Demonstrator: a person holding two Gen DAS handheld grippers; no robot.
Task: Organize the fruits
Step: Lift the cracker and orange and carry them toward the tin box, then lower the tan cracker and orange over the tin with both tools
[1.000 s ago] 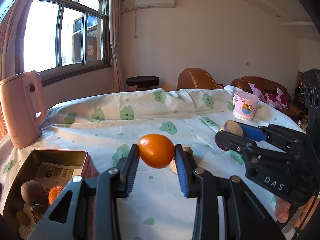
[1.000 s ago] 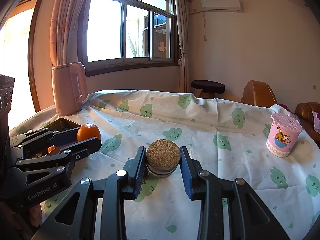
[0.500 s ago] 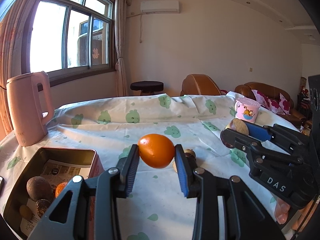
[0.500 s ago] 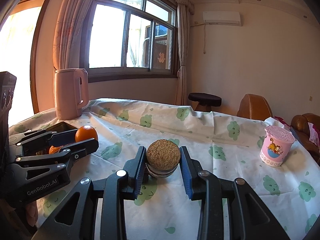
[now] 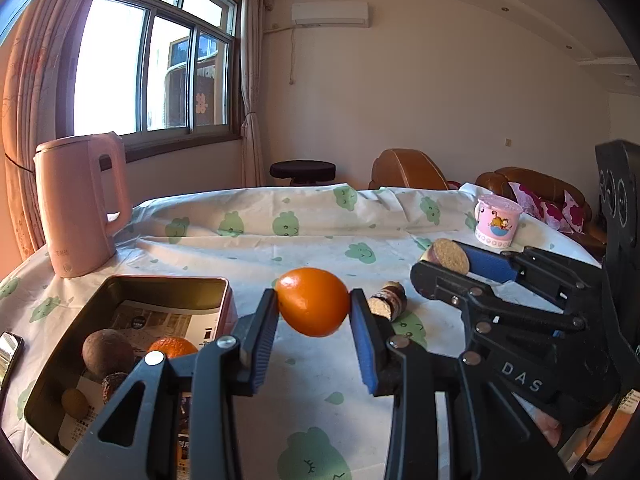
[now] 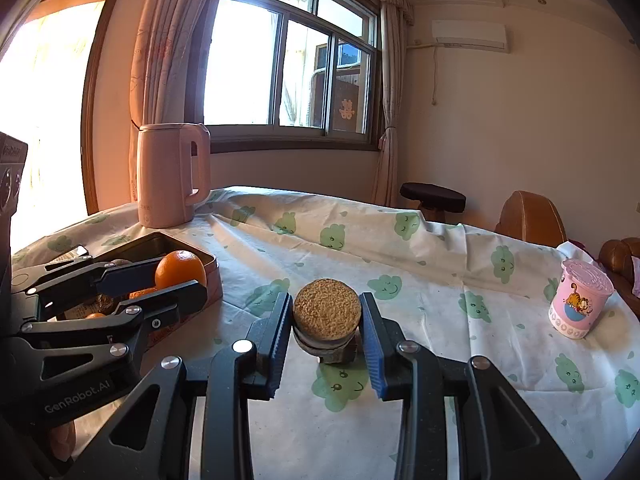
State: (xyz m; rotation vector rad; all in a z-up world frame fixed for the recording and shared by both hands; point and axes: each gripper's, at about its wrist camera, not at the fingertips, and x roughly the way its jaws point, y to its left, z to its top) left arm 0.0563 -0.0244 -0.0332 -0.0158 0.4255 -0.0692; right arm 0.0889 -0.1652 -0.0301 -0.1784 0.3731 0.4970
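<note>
The left gripper [image 5: 313,322] is clenched on an orange [image 5: 313,301], its two blue-padded fingers pressing the fruit's left and right sides and holding it in the air above the desk [image 5: 304,384]. The right gripper [image 6: 326,342] is clenched on a round, tan, rough-faced fruit piece [image 6: 327,314] with a darker rim, held the same way, flat face toward the camera.

In the left wrist view, the right gripper reaches in from the right edge with its fruit piece showing at the tips. Just beyond the orange, a small brown cut piece [image 5: 389,304] lies on the desk. To the lower left sits an open metal tin [image 5: 168,285], lined with printed paper, holding a brown round fruit [image 5: 107,354], another orange fruit [image 5: 173,347] and some smaller brown pieces. In the right wrist view, the left gripper's orange sits in front of this tin; I cannot tell whether it is over the tin.

The desk is covered by a white cloth printed with green cartoon shapes. A pink kettle [image 5: 78,208] stands at the desk's far left corner, behind the tin. A pink cartoon cup [image 6: 579,304] stands well apart, toward the desk's right side. Behind the desk are a large window with curtains, a dark round stool [image 5: 303,170], brown leather seats [image 5: 408,169] and a wall air conditioner.
</note>
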